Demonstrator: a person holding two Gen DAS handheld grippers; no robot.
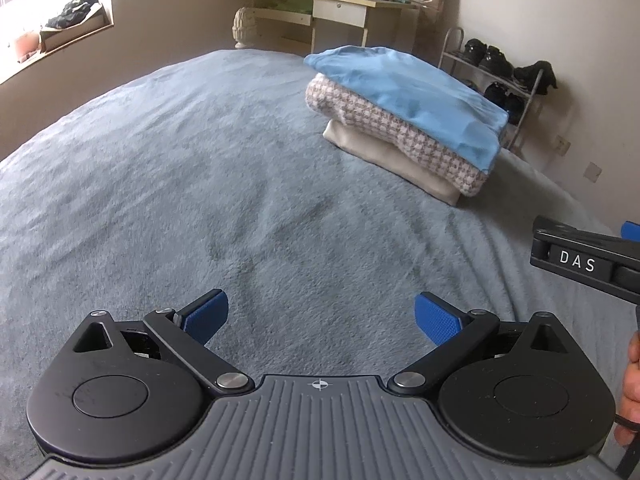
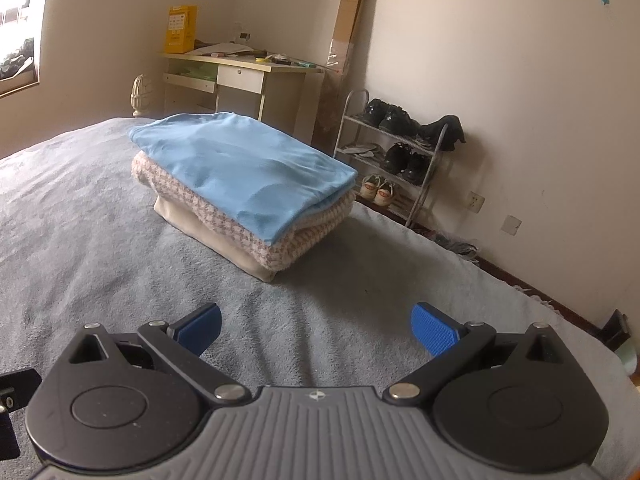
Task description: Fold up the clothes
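Note:
A stack of folded clothes rests on the grey-blue bed cover (image 1: 200, 184) (image 2: 72, 240). A light blue garment (image 1: 408, 92) (image 2: 248, 168) lies on top, a pink-and-white houndstooth piece (image 1: 404, 140) (image 2: 296, 240) sits under it, and a cream piece (image 1: 416, 172) (image 2: 200, 220) is at the bottom. My left gripper (image 1: 322, 314) hovers over bare cover, well short and left of the stack, open and holding nothing. My right gripper (image 2: 316, 328) faces the stack from the near side, also open and empty. In the left wrist view, the right gripper's black body (image 1: 580, 258) and a hand (image 1: 632, 392) show at the right edge.
A desk (image 2: 240, 76) with a yellow box (image 2: 181, 28) and clutter stands by the far wall. A metal shoe rack (image 2: 396, 156) with several shoes stands right of the bed. A tall cardboard box (image 2: 350, 12) leans in the corner. A window sill (image 1: 60, 28) is on the left.

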